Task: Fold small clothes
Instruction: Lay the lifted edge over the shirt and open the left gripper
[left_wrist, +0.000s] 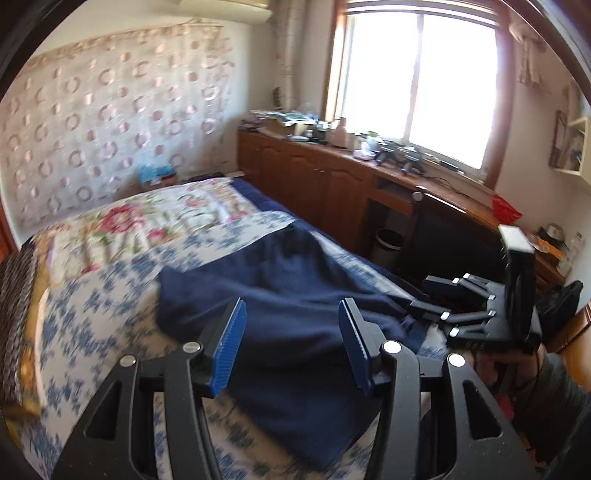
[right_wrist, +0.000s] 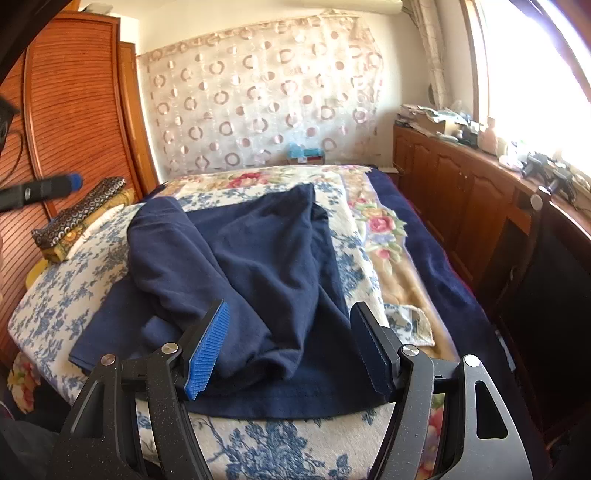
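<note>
A navy blue garment (left_wrist: 288, 295) lies crumpled on the blue-flowered sheet (left_wrist: 110, 295) of the bed; it also shows in the right wrist view (right_wrist: 258, 258), partly folded over itself. My left gripper (left_wrist: 291, 343) is open and empty, hovering above the garment. My right gripper (right_wrist: 291, 350) is open and empty, just above the garment's near edge. In the left wrist view the right gripper (left_wrist: 443, 299) shows at the right, at the garment's edge. In the right wrist view a finger of the left gripper (right_wrist: 55, 186) shows at far left.
A rose-patterned blanket (right_wrist: 373, 218) and dark blue bedspread (right_wrist: 436, 266) lie at the bed's right. A wooden cabinet (right_wrist: 461, 192) with clutter runs under the window. A wooden wardrobe (right_wrist: 74, 110) stands left. Folded patterned cloth (right_wrist: 85, 206) sits at the bed's left edge.
</note>
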